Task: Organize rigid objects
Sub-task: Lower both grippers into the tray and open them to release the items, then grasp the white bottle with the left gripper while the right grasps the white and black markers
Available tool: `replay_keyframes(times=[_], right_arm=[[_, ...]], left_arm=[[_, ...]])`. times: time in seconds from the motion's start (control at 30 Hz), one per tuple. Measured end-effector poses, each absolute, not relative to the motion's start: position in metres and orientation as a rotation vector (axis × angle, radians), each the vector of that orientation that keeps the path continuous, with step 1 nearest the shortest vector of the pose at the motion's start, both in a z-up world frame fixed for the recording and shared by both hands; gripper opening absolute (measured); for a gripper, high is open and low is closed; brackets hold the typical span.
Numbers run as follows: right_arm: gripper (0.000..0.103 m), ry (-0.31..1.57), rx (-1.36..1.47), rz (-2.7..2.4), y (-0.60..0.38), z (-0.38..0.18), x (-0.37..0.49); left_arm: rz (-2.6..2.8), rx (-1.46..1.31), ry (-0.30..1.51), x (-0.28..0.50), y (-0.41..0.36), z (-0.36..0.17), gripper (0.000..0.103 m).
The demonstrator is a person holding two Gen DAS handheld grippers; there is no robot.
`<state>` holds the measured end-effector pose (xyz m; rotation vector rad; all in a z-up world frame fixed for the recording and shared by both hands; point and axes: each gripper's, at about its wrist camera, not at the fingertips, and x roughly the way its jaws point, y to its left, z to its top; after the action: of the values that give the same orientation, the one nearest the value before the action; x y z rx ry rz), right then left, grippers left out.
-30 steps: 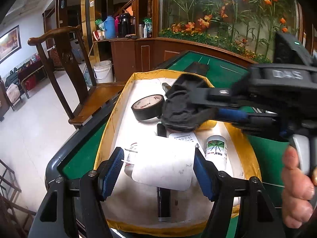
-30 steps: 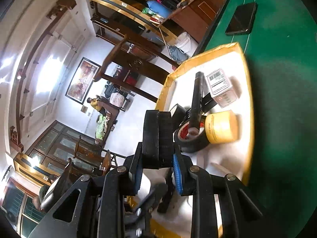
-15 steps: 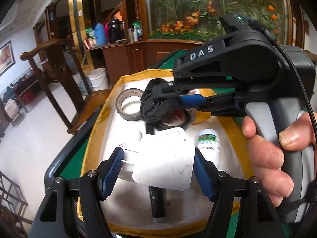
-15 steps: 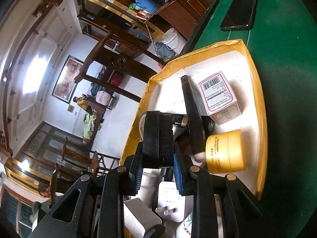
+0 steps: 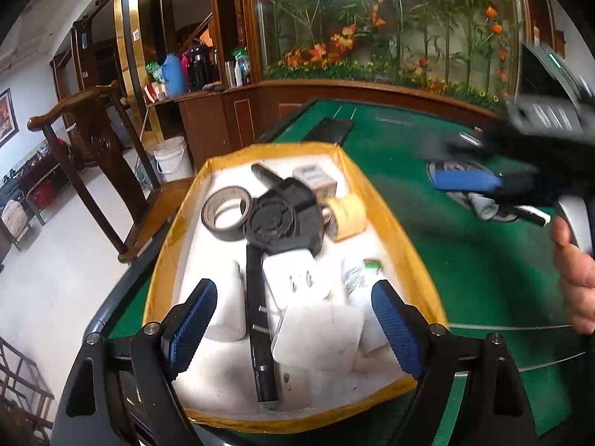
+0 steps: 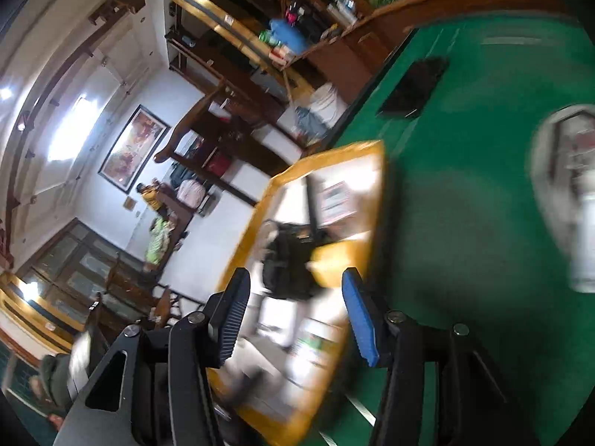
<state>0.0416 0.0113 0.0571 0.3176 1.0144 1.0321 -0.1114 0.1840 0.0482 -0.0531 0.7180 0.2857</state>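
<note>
Left wrist view: both tongs opening, the white adapter (image 5: 319, 330) and black holder (image 5: 284, 219) now dropped in the tray (image 5: 386, 208).

One yellow-rimmed tray (image 5: 386, 219), two tape rolls (image 5: 227, 217), one yellow jar (image 5: 347, 215), one phone (image 5: 329, 131).

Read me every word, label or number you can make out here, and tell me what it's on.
Nothing reads clearly.
Pale lettering on the right tongs, jaws opening and empty: motion-blurred.
Label on the small box: blurred.
Print on the white bottle: too small.
</note>
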Motion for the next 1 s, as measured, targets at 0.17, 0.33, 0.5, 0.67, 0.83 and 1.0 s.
replay_keyframes(times=[0.17,0.33,0.5,0.67,0.83,1.0], right_arm=[[0.051,0.925,0.336,0.826,-0.097,0.065,0.06],[0.05,0.912,0.341,0.542,-0.199,0.058,0.09],[0.05,0.98,0.341,0.476,-0.233,0.027,0.108],[0.05,0.996,0.332,0.534,-0.229,0.023,0.098],[0.047,1.09,0.287,0.69,-0.211,0.016,0.088],[0.039,1.099,0.234,0.775,-0.189,0.021,0.071]], left_arm=[[0.263,-0.057,0.685,-0.107,0.175,0.061,0.088],[0.143,-0.088,0.696,-0.097,0.149,0.069,0.088],[0.064,-0.107,0.748,-0.08,0.128,0.068,0.088],[0.057,-0.076,0.773,-0.074,0.11,0.062,0.088],[0.031,-0.059,0.804,-0.065,0.097,0.056,0.088],[-0.008,-0.054,0.833,-0.051,0.081,0.053,0.088]])
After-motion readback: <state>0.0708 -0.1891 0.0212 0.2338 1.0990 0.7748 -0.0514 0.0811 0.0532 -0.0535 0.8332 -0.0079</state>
